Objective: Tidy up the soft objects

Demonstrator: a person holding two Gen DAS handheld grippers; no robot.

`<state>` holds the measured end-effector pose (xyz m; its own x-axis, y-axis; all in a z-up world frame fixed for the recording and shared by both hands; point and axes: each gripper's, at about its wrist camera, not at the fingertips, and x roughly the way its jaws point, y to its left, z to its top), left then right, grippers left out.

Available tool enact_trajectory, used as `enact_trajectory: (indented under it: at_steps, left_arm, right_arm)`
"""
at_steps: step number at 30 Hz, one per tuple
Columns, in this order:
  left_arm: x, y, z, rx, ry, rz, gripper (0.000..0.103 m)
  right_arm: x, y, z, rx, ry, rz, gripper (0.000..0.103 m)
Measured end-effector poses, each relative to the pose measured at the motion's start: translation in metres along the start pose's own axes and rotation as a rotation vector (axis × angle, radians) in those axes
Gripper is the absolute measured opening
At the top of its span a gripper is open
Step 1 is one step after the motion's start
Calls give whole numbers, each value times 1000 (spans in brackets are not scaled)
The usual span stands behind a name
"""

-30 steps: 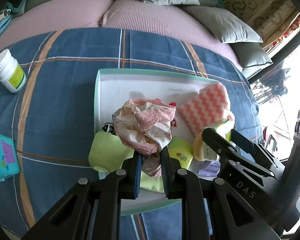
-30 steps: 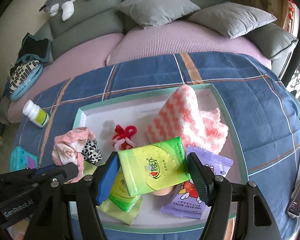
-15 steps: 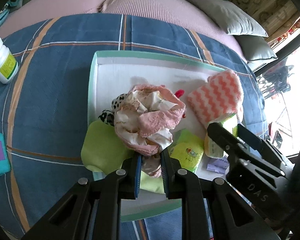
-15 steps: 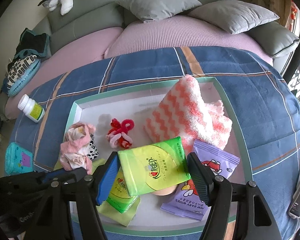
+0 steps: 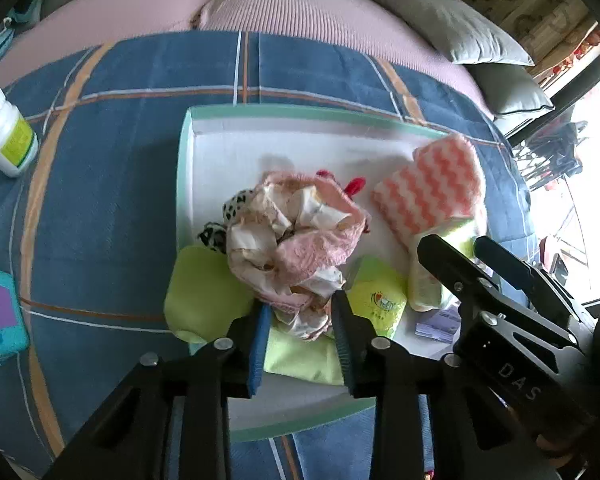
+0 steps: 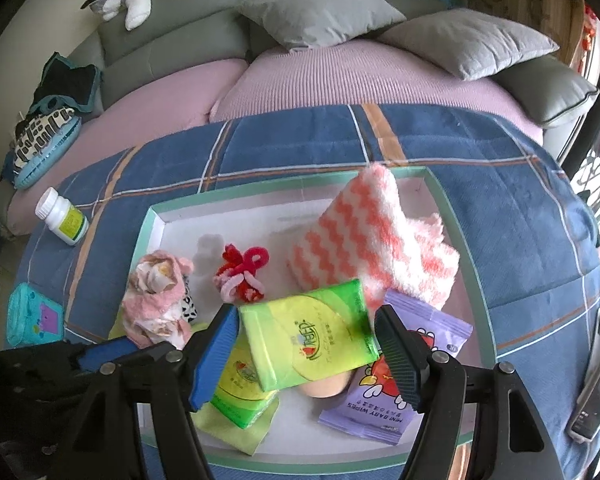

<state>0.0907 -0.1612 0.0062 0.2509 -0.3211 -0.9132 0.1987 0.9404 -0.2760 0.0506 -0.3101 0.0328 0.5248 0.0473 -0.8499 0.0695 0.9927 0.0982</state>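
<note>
My left hand-held gripper (image 5: 300,320), jaws just opening, straddles the pink cloth (image 5: 296,236) heaped in the tray (image 5: 228,128) dead ahead, while my right hand-held gripper (image 6: 304,344) clamps the green pack (image 6: 308,340) crosswise.

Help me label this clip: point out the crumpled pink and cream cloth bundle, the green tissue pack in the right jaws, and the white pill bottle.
Crumpled pink and cream cloth bundle (image 5: 296,244): left wrist view, its middle folds.
Green tissue pack (image 6: 312,338): right wrist view, printed front face.
White pill bottle (image 6: 62,216): right wrist view, its body by the label.
</note>
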Motion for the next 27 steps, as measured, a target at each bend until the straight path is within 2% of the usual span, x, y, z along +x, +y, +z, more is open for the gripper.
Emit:
enact_trajectory:
  at_steps: [3, 10, 18, 19, 21, 27]
  left_arm:
    - [-10, 1, 2, 0, -22, 1, 41]
    - [-33, 3, 9, 3, -86, 15, 43]
    - [-33, 17, 14, -33, -108, 97, 46]
    - [-32, 20, 14, -41, -108, 108, 48]
    - [-31, 26, 14, -52, -112, 128, 73]
    - [-28, 40, 12, -81, -127, 179, 75]
  right_arm:
    - [-7, -2, 2, 13, -21, 8, 77]
    - [-20, -1, 6, 16, -56, 13, 78]
    - [-17, -3, 6, 12, -47, -1, 78]
    - [-17, -3, 5, 10, -45, -2, 79]
    - [-16, -1, 4, 3, -41, -7, 82]
    - [-13, 0, 3, -12, -36, -22, 89]
